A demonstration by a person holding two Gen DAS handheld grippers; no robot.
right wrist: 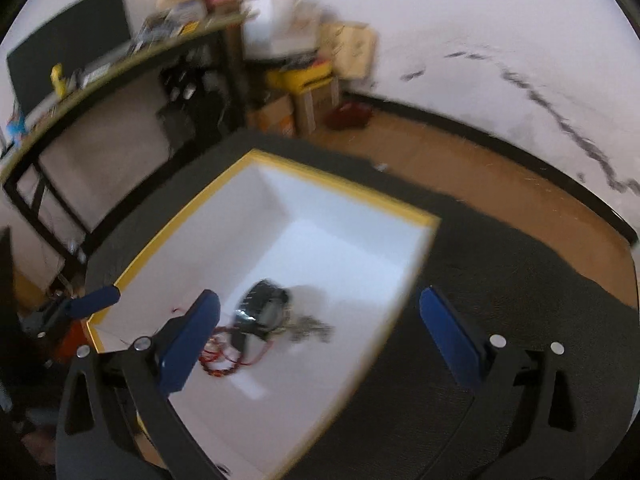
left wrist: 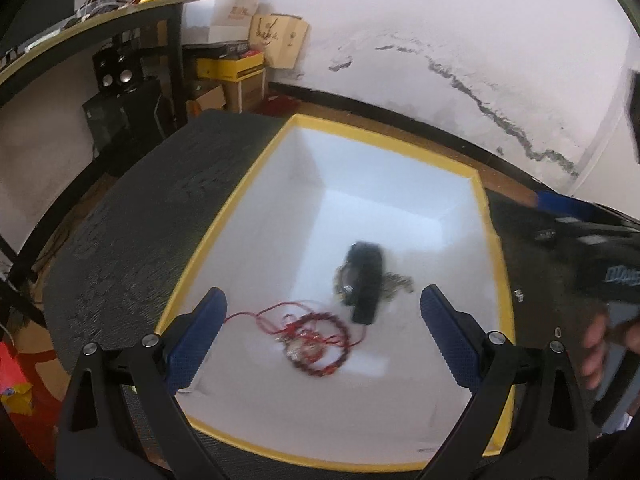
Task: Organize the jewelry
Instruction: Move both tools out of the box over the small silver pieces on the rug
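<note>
Left wrist view: looked down into a white box with a yellow rim [left wrist: 240,196] filling the middle of the frame, set on a dark textured table [left wrist: 132,216]. Left gripper [left wrist: 324,334] at the bottom edge, fingers spread wide and holding nothing, hanging above the near end of the box. Between those fingers, on the white floor, a red beaded bracelet [left wrist: 318,344] tangled with red cord; just above and right of it, a black watch [left wrist: 364,286] (blurred) lying across a small metal chain [left wrist: 394,284]. Cluttered shelf [left wrist: 100,20] and cardboard boxes [left wrist: 248,76] in the upper left.

Right wrist view: same box [right wrist: 156,248] left of centre, much blurred. Right gripper [right wrist: 320,338] at the bottom, also wide apart and empty, left finger over the box, right finger over the table [right wrist: 500,272]. Watch [right wrist: 262,308], chain [right wrist: 312,326] and bracelet [right wrist: 218,360] seen low centre; one blue finger of the left gripper [right wrist: 94,300] at the lower left
</note>
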